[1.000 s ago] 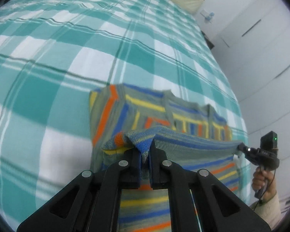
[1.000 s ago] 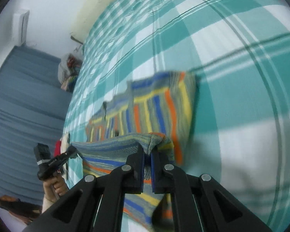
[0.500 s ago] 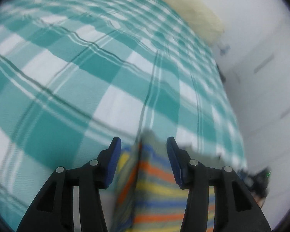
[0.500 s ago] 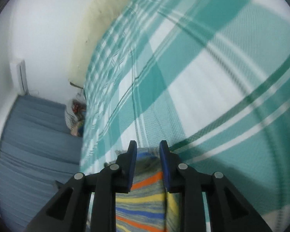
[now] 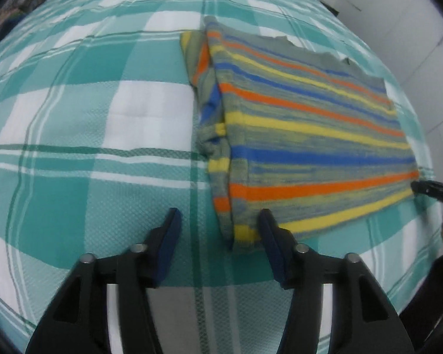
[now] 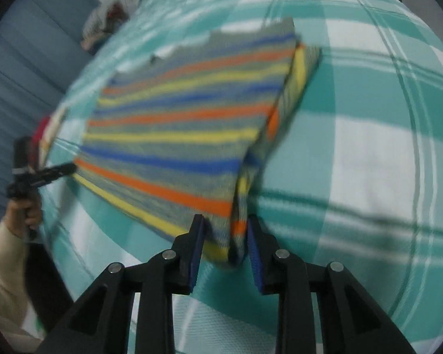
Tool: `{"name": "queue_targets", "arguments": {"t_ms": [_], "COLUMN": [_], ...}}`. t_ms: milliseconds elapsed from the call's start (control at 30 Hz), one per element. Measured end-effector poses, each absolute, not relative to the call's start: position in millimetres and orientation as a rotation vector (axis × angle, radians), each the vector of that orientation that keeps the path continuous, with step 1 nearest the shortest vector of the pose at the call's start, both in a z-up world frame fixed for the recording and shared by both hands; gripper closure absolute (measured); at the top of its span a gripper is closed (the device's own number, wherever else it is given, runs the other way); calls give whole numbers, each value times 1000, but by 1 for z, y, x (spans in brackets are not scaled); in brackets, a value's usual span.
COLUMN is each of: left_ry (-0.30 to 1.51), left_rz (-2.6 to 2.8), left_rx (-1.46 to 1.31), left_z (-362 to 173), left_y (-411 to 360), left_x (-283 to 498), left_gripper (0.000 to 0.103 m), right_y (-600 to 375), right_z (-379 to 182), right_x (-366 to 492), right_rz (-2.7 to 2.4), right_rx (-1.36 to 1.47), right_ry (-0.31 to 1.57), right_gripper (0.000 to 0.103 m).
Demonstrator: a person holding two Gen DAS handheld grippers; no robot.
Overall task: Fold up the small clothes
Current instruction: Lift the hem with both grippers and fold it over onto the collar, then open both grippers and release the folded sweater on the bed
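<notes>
A small knitted garment with grey, orange, yellow and blue stripes lies folded flat on the teal and white checked bedcover. It also shows in the right wrist view. My left gripper is open, low over the bed at the garment's near left corner, holding nothing. My right gripper is open with its jaws either side of the garment's near right corner, not closed on it. Each gripper shows in the other's view, the right one and the left one, at the garment's far corners.
Blue curtains and a heap of things are at the left of the right wrist view. White cupboard doors stand to the right of the bed.
One second ago both grippers were shut on the garment's lifted edge. They carried it over, opened and let go. The garment now lies folded and both grippers have drawn back to its near edge.
</notes>
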State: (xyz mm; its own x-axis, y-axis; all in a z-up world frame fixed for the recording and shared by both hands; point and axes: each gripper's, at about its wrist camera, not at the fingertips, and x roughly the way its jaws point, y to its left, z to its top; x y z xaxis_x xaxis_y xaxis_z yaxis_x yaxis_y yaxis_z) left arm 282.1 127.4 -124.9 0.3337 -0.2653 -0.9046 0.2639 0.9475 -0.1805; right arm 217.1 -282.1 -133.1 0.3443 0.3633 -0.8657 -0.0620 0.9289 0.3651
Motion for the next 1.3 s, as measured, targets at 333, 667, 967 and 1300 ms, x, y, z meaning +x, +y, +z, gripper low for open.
{"name": "queue_targets", "arguments": {"t_ms": [333, 667, 967, 1300], "left_ry": [1171, 1076, 866, 961], "left_rz": [-314, -274, -334, -341], "left_rx": [33, 98, 100, 117], "left_z": [-133, -103, -78, -126], "left_y": [128, 126, 74, 73], "left_x": [265, 255, 284, 303], "left_gripper": [101, 62, 34, 35], "right_y": [-292, -297, -288, -246], "right_z": [-138, -142, -75, -138], "right_x": [199, 200, 212, 255], "right_rz": [190, 231, 170, 265], "right_rx": [266, 332, 161, 42], "right_ry": [1209, 1161, 881, 985], "right_gripper": [97, 83, 77, 81]}}
